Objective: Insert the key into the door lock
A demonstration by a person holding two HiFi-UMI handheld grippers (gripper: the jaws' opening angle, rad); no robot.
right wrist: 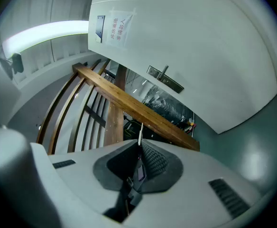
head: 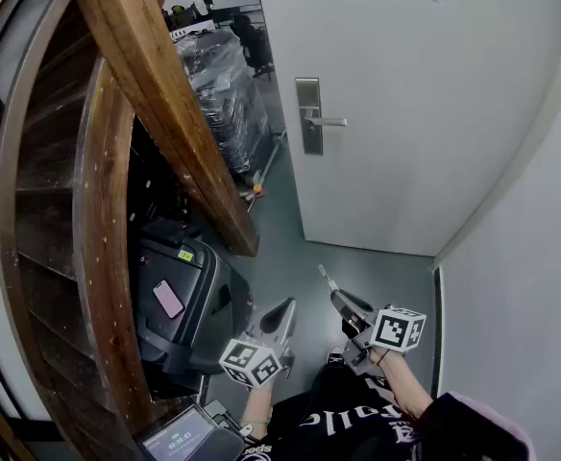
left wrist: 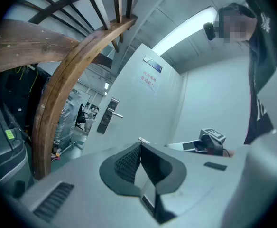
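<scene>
The white door (head: 396, 113) stands ahead with a metal lock plate and lever handle (head: 309, 115) on its left edge. These also show in the left gripper view as the lock plate (left wrist: 107, 115) and in the right gripper view as the lock plate (right wrist: 165, 79). My right gripper (head: 336, 296) is low near the floor, well short of the door, shut on a thin key (head: 327, 279). The key's blade (right wrist: 140, 132) sticks out beyond the jaws. My left gripper (head: 282, 317) hangs beside it, jaws shut with nothing between them (left wrist: 139, 145).
A curved wooden stair rail (head: 156, 84) sweeps down the left side. Under it sits a black case (head: 180, 305) with a pink phone (head: 167, 299) on top. Wrapped goods (head: 218, 94) stand beyond the door's left edge. A white wall (head: 521, 286) closes the right side.
</scene>
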